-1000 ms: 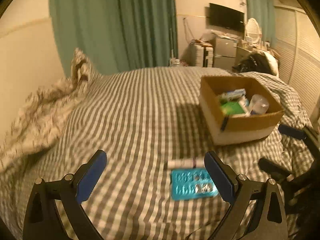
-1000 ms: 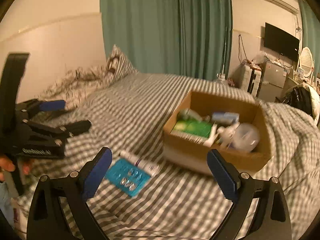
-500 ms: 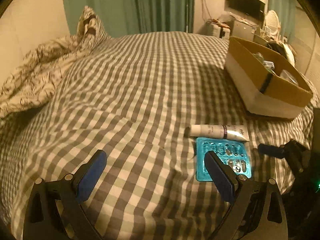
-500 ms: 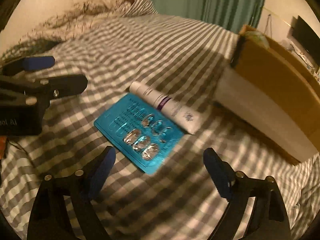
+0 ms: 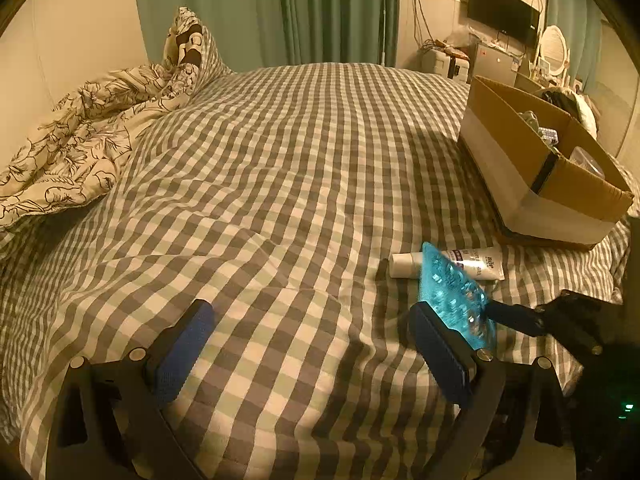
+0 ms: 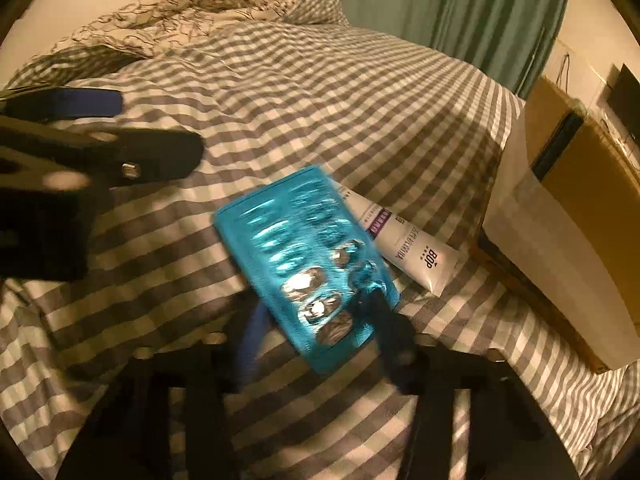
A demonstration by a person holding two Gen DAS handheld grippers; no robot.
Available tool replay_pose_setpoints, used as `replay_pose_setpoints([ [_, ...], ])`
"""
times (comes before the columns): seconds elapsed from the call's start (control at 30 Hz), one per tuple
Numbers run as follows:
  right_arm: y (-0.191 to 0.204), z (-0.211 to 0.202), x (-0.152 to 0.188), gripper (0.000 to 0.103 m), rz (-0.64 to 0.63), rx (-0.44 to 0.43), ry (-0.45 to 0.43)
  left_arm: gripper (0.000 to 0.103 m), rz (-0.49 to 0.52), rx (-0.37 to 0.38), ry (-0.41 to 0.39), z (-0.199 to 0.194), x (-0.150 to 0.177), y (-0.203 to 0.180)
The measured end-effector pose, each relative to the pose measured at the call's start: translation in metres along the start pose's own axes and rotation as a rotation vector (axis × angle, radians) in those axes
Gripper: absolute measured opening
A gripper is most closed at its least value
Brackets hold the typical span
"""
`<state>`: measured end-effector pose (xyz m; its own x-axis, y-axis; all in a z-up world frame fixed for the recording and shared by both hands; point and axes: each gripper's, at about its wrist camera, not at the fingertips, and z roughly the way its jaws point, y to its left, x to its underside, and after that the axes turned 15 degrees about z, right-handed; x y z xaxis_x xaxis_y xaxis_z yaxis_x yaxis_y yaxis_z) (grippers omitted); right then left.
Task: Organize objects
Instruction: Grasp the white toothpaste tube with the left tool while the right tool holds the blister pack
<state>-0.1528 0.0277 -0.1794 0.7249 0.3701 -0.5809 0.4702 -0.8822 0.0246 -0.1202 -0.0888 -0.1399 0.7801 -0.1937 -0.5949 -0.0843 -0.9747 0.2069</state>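
A teal blister pack of pills (image 6: 308,256) is pinched in my right gripper (image 6: 316,320), tilted up off the checked bedspread; it also shows in the left wrist view (image 5: 452,292), with the right gripper's finger (image 5: 512,316) behind it. A white tube (image 6: 400,246) lies on the bed just beyond the pack, also seen from the left (image 5: 448,264). The cardboard box (image 5: 532,160) with several items stands at the right, its side near my right gripper (image 6: 560,232). My left gripper (image 5: 308,344) is open and empty over the bedspread.
A crumpled floral duvet and pillow (image 5: 92,136) lie at the bed's far left. Green curtains (image 5: 280,12), a wall TV (image 5: 504,12) and cluttered furniture stand beyond the bed. The left gripper's body (image 6: 80,160) sits left of the pack.
My right gripper has closed on the blister pack and tipped it up off the bed. The tube stays where it was. The left gripper has stayed open.
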Motion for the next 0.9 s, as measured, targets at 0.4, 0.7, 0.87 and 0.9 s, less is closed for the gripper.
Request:
replay_pose_setpoints([
  [0.4,-0.065,-0.088,0.002,0.007,0.242,-0.019,-0.067,0.100,0.119,-0.012,-0.065,-0.020,-0.015,-0.027],
  [0.7,-0.114,-0.124,0.013,0.007,0.319,0.012,-0.036,0.100,0.422,0.031,-0.081,0.007,-0.058,-0.084],
  [0.87,-0.121,-0.098,0.019,0.007,0.334,0.005,0.014,0.100,0.543,0.105,-0.028,0.047,-0.060,-0.102],
  [0.9,-0.121,-0.094,0.020,0.007,0.335,-0.003,0.015,0.100,0.573,0.102,-0.031,0.053,-0.060,-0.104],
])
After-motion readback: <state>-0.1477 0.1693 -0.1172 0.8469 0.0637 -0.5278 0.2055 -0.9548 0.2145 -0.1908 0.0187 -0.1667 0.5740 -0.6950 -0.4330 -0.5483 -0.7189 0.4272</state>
